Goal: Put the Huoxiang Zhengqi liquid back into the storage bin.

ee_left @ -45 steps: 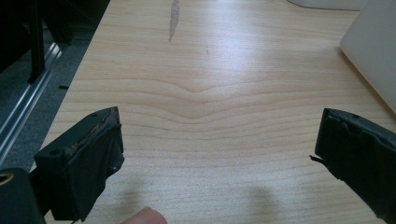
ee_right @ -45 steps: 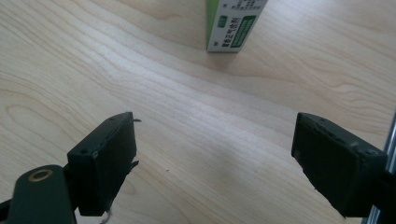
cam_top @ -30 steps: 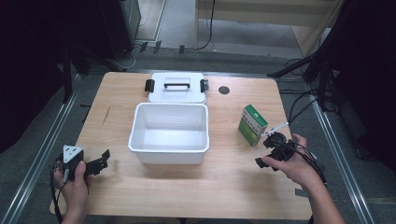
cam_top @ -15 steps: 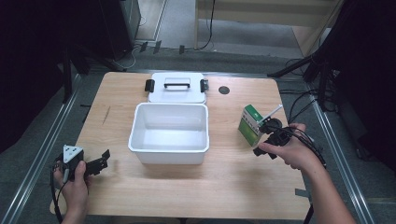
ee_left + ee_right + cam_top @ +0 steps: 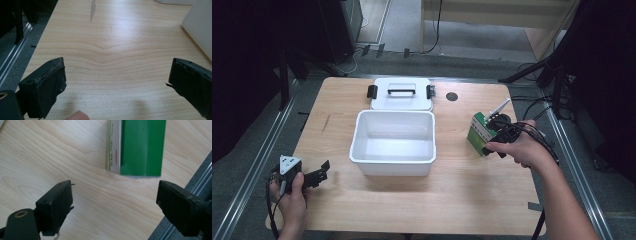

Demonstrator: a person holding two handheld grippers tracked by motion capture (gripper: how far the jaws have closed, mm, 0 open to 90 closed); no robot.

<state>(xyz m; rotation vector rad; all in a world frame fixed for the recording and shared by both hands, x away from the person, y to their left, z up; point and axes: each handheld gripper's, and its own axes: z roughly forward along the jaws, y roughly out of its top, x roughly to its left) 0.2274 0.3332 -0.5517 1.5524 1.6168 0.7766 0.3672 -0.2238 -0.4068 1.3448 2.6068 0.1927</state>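
Right gripper [image 5: 113, 202] closing in on the green box [image 5: 136, 146]

We hold its jaws wide apart with nothing between them, though they've just narrowed slightly; the box stands just ahead, near the table's [image 5: 452, 200] right edge. Left gripper [image 5: 314, 175] waits open. Next we must straddle the box, squeeze, then carry it to the bin [image 5: 393, 156].

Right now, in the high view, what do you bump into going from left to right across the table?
Left gripper → white tub → green box → right gripper, its jaws open, nothing between them.
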